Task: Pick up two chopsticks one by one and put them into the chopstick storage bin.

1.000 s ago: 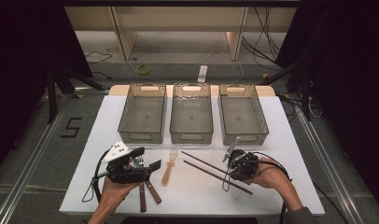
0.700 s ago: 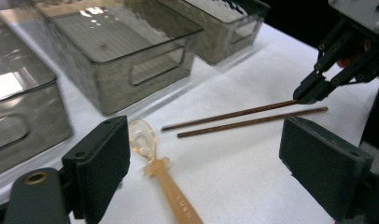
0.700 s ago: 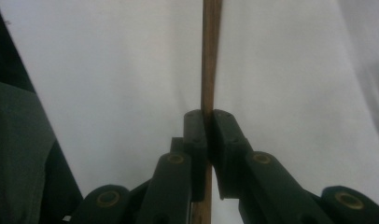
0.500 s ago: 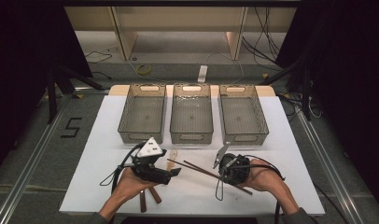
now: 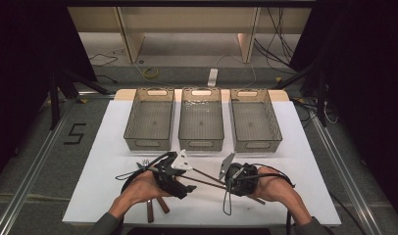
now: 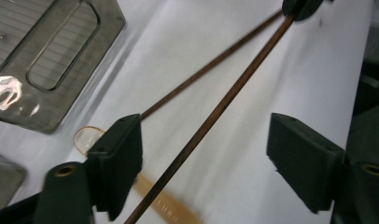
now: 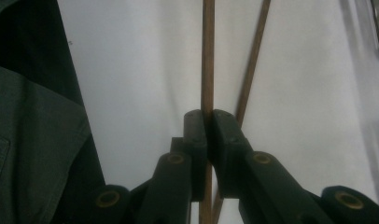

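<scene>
The right hand-held gripper (image 7: 208, 122) has its jaws pressed together on a thin brown stick (image 7: 207, 56), a chopstick. The stick is a little above the white tabletop (image 5: 295, 147), at the near side, and points across to the left hand-held gripper (image 6: 204, 154). That one's jaws are spread wide and have just been closing a bit, with the stick running between them but not touching the pads. A second stick (image 6: 211, 63) lies flat on the tabletop just beside it. Three trays (image 5: 201, 120) sit farther back. The stick looks light, hard and stiff, so it should not bend. It is thin, smooth and round, so I think it could roll or slip. Pinching it near the middle, with flat pads straight across it, seems best.
</scene>
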`<act>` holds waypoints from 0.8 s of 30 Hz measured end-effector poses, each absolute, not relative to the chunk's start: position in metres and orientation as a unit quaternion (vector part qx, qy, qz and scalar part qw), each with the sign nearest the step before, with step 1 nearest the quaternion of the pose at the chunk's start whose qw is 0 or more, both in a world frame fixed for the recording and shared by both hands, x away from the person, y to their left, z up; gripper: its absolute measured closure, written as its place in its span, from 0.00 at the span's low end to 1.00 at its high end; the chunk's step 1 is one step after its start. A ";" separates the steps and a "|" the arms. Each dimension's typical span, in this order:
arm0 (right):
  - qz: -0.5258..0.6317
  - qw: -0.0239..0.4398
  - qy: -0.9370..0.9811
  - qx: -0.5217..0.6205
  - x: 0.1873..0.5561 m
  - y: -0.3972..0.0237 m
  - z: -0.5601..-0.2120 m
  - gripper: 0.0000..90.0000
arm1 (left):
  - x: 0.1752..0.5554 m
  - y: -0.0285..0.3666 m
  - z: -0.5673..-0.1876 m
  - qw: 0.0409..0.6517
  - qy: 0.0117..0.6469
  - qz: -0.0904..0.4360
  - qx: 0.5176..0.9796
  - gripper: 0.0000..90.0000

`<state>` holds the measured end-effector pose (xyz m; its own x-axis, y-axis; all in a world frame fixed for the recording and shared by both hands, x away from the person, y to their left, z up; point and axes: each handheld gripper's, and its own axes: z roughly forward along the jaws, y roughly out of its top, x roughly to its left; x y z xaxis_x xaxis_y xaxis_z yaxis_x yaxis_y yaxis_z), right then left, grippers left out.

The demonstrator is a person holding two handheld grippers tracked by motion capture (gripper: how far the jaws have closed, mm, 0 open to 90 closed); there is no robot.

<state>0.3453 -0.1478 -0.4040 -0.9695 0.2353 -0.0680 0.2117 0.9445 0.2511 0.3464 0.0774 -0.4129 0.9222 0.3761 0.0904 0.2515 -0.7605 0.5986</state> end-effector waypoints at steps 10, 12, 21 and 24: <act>0.125 0.052 0.986 0.097 0.339 -0.139 -0.403 0.95 | 0.343 0.072 -0.412 0.265 0.133 0.107 0.949 0.56; 0.125 0.052 0.986 0.095 0.338 -0.138 -0.403 0.95 | 0.341 0.070 -0.414 0.256 0.127 0.107 0.952 0.59; 0.118 0.049 0.989 0.075 0.337 -0.138 -0.404 0.95 | 0.338 0.065 -0.422 0.234 0.100 0.093 0.963 0.74; 0.119 0.045 0.989 0.077 0.335 -0.136 -0.404 0.95 | 0.339 0.066 -0.423 0.234 0.099 0.086 0.963 0.80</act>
